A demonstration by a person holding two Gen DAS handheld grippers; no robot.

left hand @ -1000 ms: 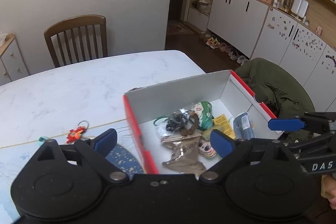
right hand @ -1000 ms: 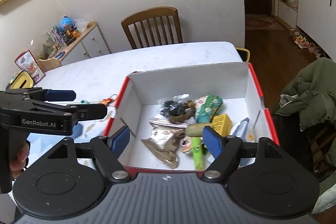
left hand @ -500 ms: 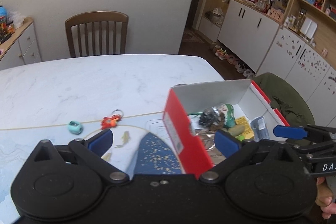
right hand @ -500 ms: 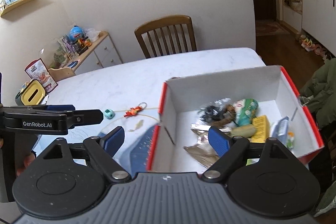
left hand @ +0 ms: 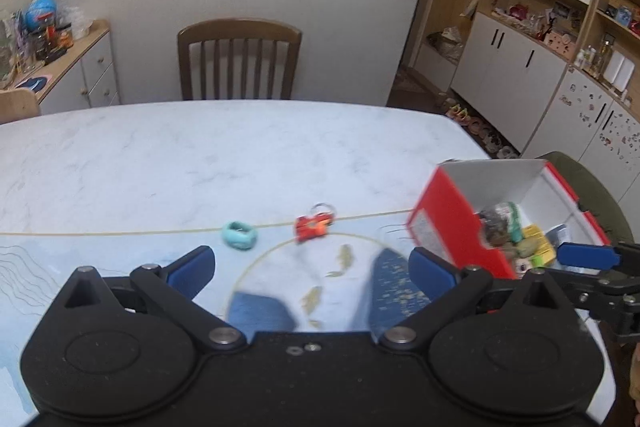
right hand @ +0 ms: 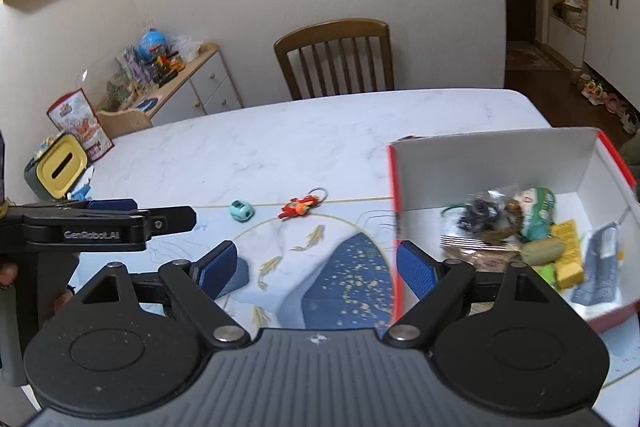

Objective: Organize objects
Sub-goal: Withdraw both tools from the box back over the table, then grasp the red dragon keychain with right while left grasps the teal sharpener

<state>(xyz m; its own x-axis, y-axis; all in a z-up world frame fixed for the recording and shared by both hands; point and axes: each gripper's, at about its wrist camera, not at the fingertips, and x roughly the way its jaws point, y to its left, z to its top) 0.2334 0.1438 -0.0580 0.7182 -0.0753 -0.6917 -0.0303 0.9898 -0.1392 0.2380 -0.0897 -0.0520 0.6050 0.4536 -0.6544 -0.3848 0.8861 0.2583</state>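
On the marble table an orange keychain toy (left hand: pixel 313 225) (right hand: pixel 299 206) and a small teal object (left hand: pixel 239 235) (right hand: pixel 241 209) lie side by side along a gold line. A red box with a white inside (left hand: pixel 448 223) (right hand: pixel 488 157) stands to their right and holds several small items and packets. My left gripper (left hand: pixel 312 267) hovers open above the printed mat, short of both small objects, nothing between its fingers. My right gripper (right hand: pixel 316 267) is open too, its right finger beside the box's left wall. Each gripper shows side-on in the other's view.
A blue and white printed mat (right hand: pixel 344 279) covers the near table. A wooden chair (left hand: pixel 239 59) stands at the far edge. A yellow-lidded tin (right hand: pixel 60 171) and a snack bag (right hand: pixel 80 123) sit at the table's left end. A green coat (left hand: pixel 588 183) hangs beyond the box.
Both views have swung left, away from the box toward the open table. The keychain toy and teal object now lie ahead of both grippers. Both grippers stay open.
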